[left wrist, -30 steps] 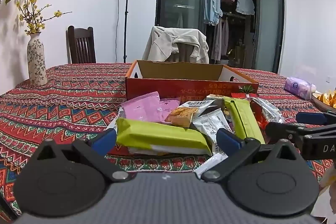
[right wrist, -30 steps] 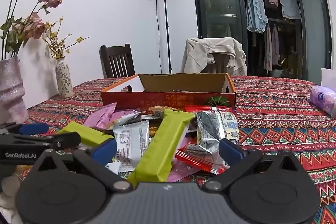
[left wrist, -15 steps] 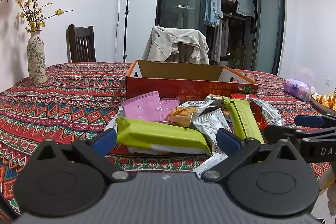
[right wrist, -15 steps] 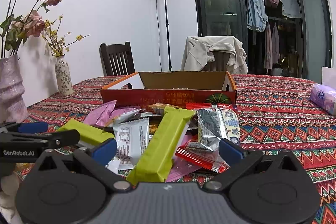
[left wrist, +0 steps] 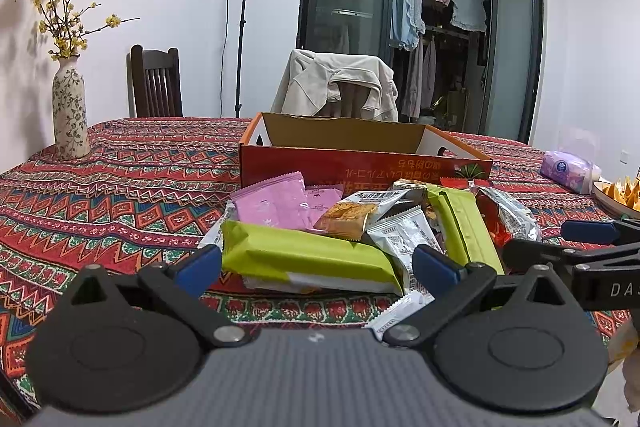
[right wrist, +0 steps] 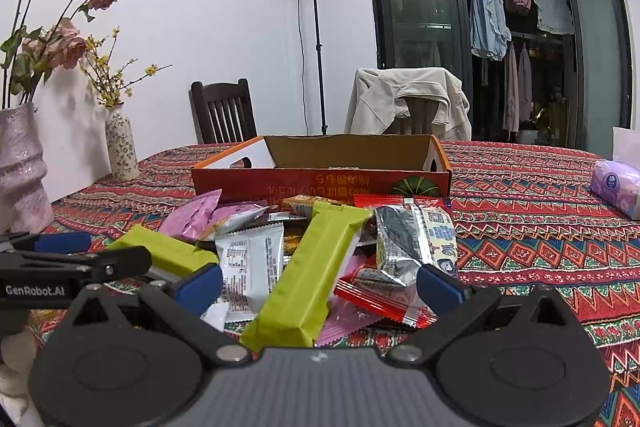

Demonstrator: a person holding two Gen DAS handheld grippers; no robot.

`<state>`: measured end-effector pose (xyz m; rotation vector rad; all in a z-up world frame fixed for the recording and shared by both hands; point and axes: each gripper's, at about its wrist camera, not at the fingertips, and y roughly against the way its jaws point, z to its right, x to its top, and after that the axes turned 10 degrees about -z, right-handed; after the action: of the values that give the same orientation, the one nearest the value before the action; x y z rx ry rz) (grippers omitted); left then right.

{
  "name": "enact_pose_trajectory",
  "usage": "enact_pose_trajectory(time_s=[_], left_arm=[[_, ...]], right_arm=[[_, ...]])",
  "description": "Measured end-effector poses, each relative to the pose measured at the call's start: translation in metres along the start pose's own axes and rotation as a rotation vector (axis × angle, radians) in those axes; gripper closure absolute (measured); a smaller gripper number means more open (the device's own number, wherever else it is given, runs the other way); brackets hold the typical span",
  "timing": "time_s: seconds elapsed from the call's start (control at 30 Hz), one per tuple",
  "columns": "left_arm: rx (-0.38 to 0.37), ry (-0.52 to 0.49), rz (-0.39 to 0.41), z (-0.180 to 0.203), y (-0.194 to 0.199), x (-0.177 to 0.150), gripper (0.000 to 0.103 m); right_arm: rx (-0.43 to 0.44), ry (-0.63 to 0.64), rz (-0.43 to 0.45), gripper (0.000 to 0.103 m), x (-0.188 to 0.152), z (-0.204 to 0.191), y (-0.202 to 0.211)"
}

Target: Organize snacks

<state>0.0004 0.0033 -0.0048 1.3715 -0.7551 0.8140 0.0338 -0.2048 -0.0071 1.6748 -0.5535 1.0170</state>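
Snack pile (left wrist: 360, 227) on the desk (left wrist: 120, 187), in front of the cardboard box (left wrist: 360, 155).
Left gripper (left wrist: 316, 267) and right gripper (right wrist: 320, 283): fingers spread, empty, level with the pile's near edge.

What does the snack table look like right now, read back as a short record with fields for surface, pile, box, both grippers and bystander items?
surface: patterned red tablecloth
pile: loose snack packets in front of the box, including two green bars, pink packets, a silver packet
box: open cardboard box, behind the pile, contents not visible
left gripper: jaws open, holding nothing
right gripper: jaws open, holding nothing
bystanders: floral vase, tissue pack
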Motion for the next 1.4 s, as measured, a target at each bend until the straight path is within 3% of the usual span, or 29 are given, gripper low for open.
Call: enact_pose_trajectory(time_s=[1.4], left_arm=[[-0.005,0.006,0.002,-0.0016,0.0009,0.0007,0.000]], right_arm=[[0.000,0.003,-0.006,0.000,-0.0014,-0.0007,-0.0027]])
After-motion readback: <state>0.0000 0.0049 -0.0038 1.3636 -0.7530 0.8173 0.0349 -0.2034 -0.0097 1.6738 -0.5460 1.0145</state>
